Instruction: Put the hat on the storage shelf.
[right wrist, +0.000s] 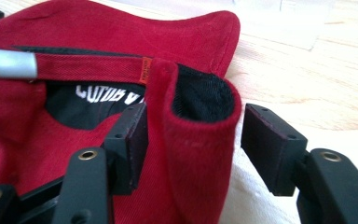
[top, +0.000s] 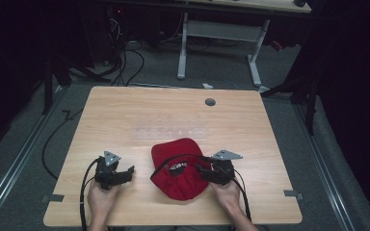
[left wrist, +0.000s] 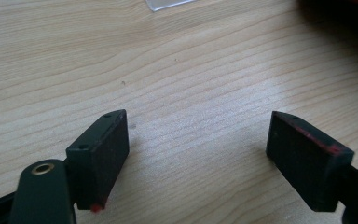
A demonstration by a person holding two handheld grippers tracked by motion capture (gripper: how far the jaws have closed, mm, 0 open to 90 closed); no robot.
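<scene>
Right gripper (right wrist: 193, 144) jaws spread wide around a raised fold of the red cap (right wrist: 191, 154); left pad touches or nearly touches the cloth, right pad stands clear with a gap, so no pinch yet; the fold is thick, rounded and springy, black lining showing at its top. Risk: closing from here may catch only the outer layer, or the fold rolls out sideways toward the open pad; a lift could then drag the cap across the table (top: 125, 110) instead of raising it; the strap with the silver tab (right wrist: 14, 64) lies near and could get nipped in.

Left gripper (left wrist: 198, 149) jaws spread, nothing between them, bare wood below; no counter-hold on the cap.

Pose: cap (top: 180, 168) sits near the front edge, mid-table; right gripper (top: 207, 172) low over its right side, pointing inward; left gripper (top: 125, 174) just left of the cap, apart from it; both hands enter from the near edge.
</scene>
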